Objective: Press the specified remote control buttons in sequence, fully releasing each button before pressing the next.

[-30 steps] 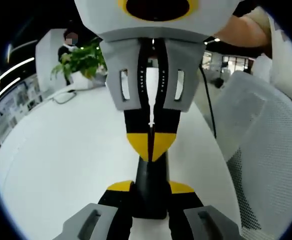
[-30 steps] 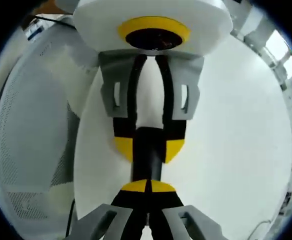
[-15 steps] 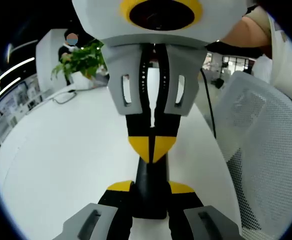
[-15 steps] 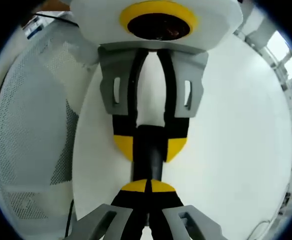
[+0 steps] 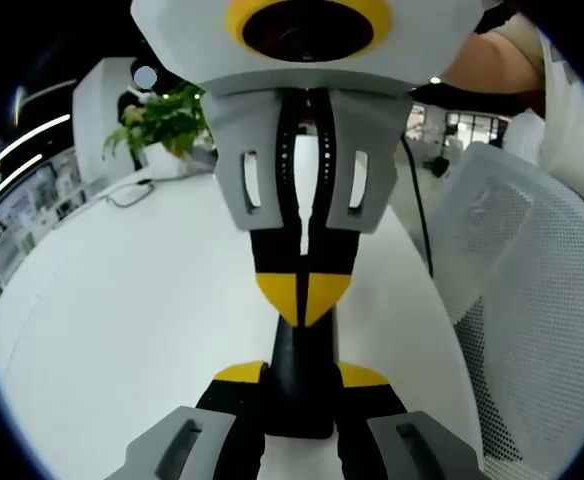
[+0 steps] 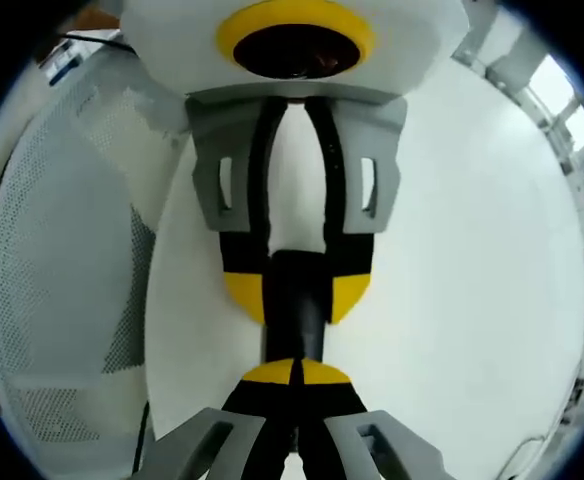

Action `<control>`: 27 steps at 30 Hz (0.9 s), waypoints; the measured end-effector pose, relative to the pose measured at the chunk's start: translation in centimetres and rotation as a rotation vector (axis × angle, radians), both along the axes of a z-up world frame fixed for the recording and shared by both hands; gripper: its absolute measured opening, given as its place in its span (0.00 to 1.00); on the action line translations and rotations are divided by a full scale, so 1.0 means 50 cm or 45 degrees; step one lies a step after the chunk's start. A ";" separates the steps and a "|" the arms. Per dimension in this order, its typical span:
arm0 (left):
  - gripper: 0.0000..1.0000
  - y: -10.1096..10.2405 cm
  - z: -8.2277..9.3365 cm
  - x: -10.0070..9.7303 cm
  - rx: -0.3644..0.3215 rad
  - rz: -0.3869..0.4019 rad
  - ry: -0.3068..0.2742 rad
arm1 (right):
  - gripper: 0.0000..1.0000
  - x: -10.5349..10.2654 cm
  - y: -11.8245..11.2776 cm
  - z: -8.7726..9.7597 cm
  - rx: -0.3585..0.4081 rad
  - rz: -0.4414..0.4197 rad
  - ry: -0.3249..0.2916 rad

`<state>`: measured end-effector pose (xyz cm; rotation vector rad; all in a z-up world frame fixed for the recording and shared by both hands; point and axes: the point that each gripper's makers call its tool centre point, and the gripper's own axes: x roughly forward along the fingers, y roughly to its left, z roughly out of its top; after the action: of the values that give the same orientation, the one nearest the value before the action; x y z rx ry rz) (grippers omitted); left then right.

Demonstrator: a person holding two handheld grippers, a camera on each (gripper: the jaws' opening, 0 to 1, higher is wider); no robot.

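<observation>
Remote control (image 5: 302, 375) lies on white surface (image 5: 122, 330), clamped at near end by left hand-held gripper (image 5: 302, 395). Right hand-held gripper (image 6: 292, 385), jaws closed together with nothing between, tips touching remote's top face. Advice: push straight down with joined tips, keep remote steady, lift fully clear before 2nd button.
</observation>
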<state>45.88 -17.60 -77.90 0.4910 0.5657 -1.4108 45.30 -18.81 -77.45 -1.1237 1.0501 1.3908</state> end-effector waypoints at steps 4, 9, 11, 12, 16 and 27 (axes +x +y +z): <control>0.25 0.000 0.000 0.000 0.000 -0.001 -0.001 | 0.00 -0.003 0.000 0.003 0.005 -0.011 0.013; 0.25 0.000 0.001 -0.001 -0.001 0.002 -0.001 | 0.00 -0.002 -0.001 0.004 0.016 -0.001 0.017; 0.25 0.000 0.001 -0.001 -0.002 0.001 -0.001 | 0.00 0.000 -0.004 0.004 0.022 -0.004 0.020; 0.25 0.000 0.001 -0.002 -0.002 -0.001 -0.001 | 0.00 0.002 -0.007 0.004 0.021 -0.004 0.015; 0.25 0.000 0.000 -0.001 -0.003 -0.005 0.000 | 0.00 0.012 -0.012 0.016 0.030 -0.007 0.003; 0.25 0.000 0.000 -0.001 -0.004 -0.004 0.000 | 0.00 0.025 -0.004 0.038 0.043 0.009 -0.029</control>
<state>45.82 -17.60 -77.90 0.4896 0.5633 -1.4148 46.56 -19.00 -75.57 -1.1176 1.0037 1.3933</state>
